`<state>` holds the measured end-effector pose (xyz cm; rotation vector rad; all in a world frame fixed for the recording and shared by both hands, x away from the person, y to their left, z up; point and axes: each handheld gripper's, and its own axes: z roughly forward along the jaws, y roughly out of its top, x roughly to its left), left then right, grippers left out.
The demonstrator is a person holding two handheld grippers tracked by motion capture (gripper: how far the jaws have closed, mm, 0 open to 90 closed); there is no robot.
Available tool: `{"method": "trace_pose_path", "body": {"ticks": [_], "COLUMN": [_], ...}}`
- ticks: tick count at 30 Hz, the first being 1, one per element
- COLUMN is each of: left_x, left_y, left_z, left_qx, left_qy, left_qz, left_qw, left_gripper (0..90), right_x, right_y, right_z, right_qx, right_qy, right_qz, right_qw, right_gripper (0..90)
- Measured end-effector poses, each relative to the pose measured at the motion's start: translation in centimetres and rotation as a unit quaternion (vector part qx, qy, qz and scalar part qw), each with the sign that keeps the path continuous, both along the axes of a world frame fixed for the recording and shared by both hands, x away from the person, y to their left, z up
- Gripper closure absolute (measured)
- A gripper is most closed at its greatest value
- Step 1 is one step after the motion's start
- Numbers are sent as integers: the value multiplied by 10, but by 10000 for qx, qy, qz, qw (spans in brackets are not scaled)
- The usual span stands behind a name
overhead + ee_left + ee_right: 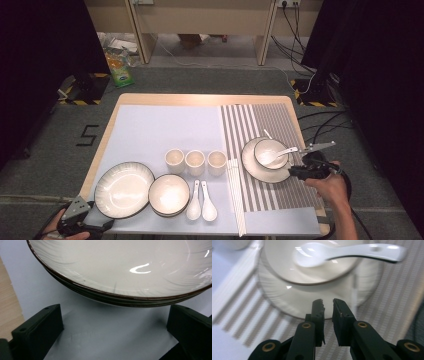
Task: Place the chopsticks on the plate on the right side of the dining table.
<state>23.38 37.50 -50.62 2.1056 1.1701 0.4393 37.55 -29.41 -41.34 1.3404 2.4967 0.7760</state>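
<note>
At the right edge of the table, the right gripper (294,172) hangs just beside the rim of a white plate (250,165) that lies on the striped placemat (280,125). Its jaws stand a narrow slit apart with nothing between them, so it is open by a little; in the right gripper view (327,302) the tips sit over the near rim of the plate (294,305). On that plate stands a white bowl (272,146), and a white ceramic spoon (278,152) lies in it, handle resting over the bowl's rim toward the gripper.

At the front left corner, the left gripper (107,223) sits just beside a wide dark-rimmed plate (124,189). In the left gripper view (115,322) its jaws are spread wide, empty, with the plate's rim (105,293) just ahead of them on the pale blue mat (100,332)
</note>
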Motion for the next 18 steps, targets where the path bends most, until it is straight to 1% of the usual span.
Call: {"method": "trace_pose_path", "body": {"ticks": [2, 3, 4, 7, 8, 10, 11, 12, 13, 15, 16, 17, 18], "left_x": [0, 0, 0, 0, 0, 0, 0, 0, 0, 0, 0, 0, 0], "left_y": [0, 0, 0, 0, 0, 0, 0, 0, 0, 0, 0, 0, 0], "left_z": [1, 1, 0, 0, 1, -1, -1, 0, 1, 0, 0, 0, 1], "left_qx": [-2, 4, -2, -2, 5, -16, -15, 3, 6, 10, -5, 4, 3], "left_qy": [75, 54, -13, 4, 57, -25, -25, -6, 58, 5, -23, -5, 58], "left_qz": [-20, -17, 8, 7, -23, 7, 4, 1, -25, 3, 11, 5, -20], "left_qw": [10000, 10000, 10000, 10000, 10000, 10000, 10000, 10000, 10000, 10000, 10000, 10000, 10000], "left_gripper": [0, 0, 0, 0, 0, 0, 0, 0, 0, 0, 0, 0, 0], "right_x": [-5, -7, -9, -13, -16, -19, -22, -24, -27, -32, -35, -36, -39], "right_y": [9, 11, 15, 21, 23, 28, 31, 33, 36, 43, 46, 49, 52], "right_z": [1, 2, 2, 1, 2, 3, 4, 4, 5, 5, 5, 4, 3], "right_qx": [-49, -37, 23, 57, 76, 96, 115, 116, 131, 161, 173, 185, 183], "right_qy": [-20, -45, -46, -61, -88, -141, -173, -192, -242, -326, -285, -279, -277], "right_qz": [121, 145, 214, 262, 287, 342, 368, 367, 386, 421, 444, 465, 488], "right_qw": [9999, 9999, 9998, 9996, 9995, 9993, 9991, 9991, 9989, 9985, 9985, 9984, 9983], "right_gripper": [791, 791, 790, 783, 783, 783, 780, 775, 769, 769, 760, 752, 752]}}
